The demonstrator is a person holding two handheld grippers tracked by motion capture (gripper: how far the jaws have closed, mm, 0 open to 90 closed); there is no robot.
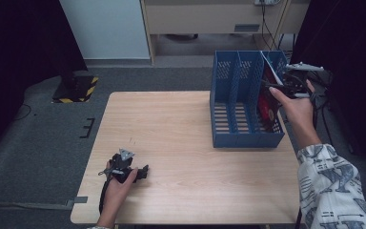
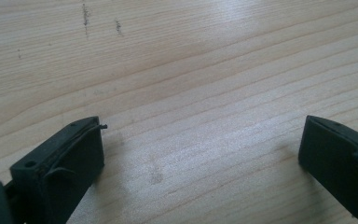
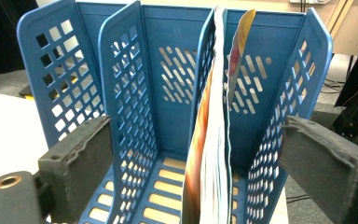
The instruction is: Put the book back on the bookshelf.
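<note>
From the high view you get the whole layout: a blue file rack point(image 1: 245, 102) sits at the right back part of the wooden table point(image 1: 181, 143), and a magazine point(image 1: 267, 102) with a red and black cover stands in its rightmost compartment, leaning a bit. The right gripper point(image 1: 293, 88) is up at the rack's open end, just beside the magazine, while the left gripper point(image 1: 140, 172) rests on the table near the front left, well apart from all that.

The right gripper view looks straight into the rack point(image 3: 168, 93). Here you see the magazine point(image 3: 209, 163) edge-on, pages fanned a little, standing between the two jaws but with clear gaps on both sides, so that gripper is wide open and not pinching anything.

The left gripper view gives bare wood grain point(image 2: 191, 70) with a few dark scuffs, jaws spread wide, nothing between them.

Room: grey carpet, dark curtains on both sides, a light cabinet at the back, a yellow-black striped base on the floor.

Count: one rack with three compartments, one magazine, two grippers.
</note>
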